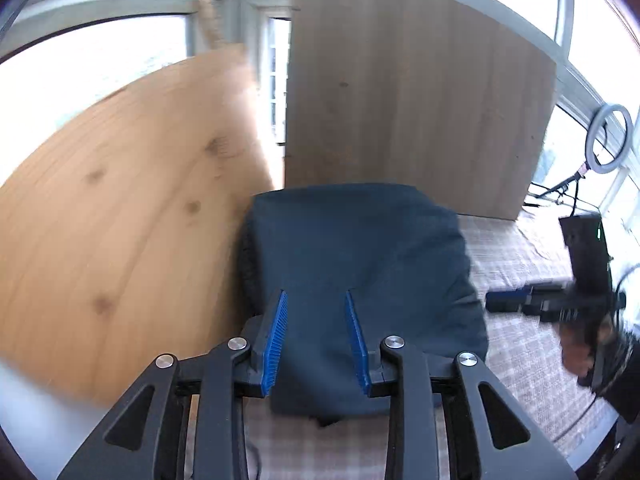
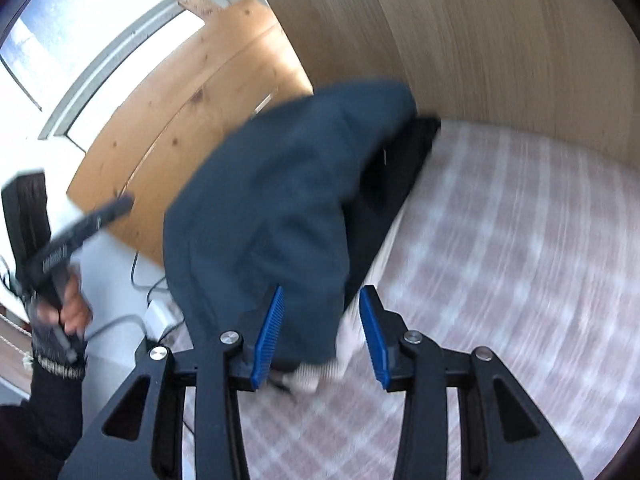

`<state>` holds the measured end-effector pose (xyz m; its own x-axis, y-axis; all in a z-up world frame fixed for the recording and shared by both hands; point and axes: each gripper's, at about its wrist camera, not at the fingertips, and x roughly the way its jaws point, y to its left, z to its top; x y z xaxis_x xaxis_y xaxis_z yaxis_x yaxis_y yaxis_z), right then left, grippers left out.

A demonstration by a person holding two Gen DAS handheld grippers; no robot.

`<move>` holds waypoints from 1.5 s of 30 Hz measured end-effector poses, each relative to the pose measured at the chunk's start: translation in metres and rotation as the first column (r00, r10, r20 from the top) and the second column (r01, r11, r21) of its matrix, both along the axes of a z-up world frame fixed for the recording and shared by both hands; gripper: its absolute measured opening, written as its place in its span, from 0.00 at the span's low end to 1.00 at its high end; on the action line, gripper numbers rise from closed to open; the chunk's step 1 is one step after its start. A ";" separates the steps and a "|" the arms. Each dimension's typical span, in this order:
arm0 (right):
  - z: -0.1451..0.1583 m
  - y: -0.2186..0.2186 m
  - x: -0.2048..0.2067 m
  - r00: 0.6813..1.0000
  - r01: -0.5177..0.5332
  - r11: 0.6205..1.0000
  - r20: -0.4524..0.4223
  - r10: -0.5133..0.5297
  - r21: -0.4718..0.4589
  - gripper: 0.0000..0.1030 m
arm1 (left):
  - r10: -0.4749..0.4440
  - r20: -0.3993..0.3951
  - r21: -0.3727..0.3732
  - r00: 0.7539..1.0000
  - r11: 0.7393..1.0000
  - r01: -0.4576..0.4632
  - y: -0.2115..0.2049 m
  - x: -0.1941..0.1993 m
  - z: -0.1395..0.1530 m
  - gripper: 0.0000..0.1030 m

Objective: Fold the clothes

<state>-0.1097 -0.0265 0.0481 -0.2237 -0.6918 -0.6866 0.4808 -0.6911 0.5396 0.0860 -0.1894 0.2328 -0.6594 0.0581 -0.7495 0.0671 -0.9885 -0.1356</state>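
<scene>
Already compact: dark blue cloth garment (image 1: 360,280) folded into a thick rectangle, centre of left view, on the pink checked tablecloth (image 1: 516,352) against the wooden boards (image 1: 416,92). Left gripper (image 1: 316,340) and right gripper (image 2: 322,330) gaping wide, holding nothing. Black folded item (image 2: 384,204) beneath, barely legible. Further folds: undeterminable.

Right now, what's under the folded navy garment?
A black item pokes out beneath the navy garment, both on the checked cloth. How far it extends underneath is hidden.
</scene>
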 end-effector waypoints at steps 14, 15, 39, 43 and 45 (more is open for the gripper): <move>0.016 -0.020 0.018 0.983 -0.140 0.976 0.095 0.157 -0.165 0.06 | -0.009 0.151 0.026 0.988 1.000 0.005 -0.003 -0.053 -0.070 0.27; 0.019 -0.020 0.020 0.979 -0.152 0.970 0.106 0.174 -0.188 0.05 | -0.012 0.156 0.028 0.988 1.000 0.008 -0.003 -0.053 -0.071 0.27; 0.012 -0.019 -0.142 0.984 0.147 0.987 0.094 -0.152 0.061 0.31 | -0.267 0.048 0.179 0.963 0.950 0.254 0.084 0.011 -0.070 0.26; 0.023 -0.039 -0.142 0.993 0.111 0.990 0.025 -0.114 0.089 0.05 | -0.283 0.077 0.173 0.956 0.948 0.267 0.088 0.010 -0.084 0.26; 0.041 -0.050 -0.141 0.990 0.095 0.989 -0.115 -0.082 0.115 0.05 | -0.296 0.095 0.165 0.950 0.946 0.278 0.091 0.009 -0.092 0.26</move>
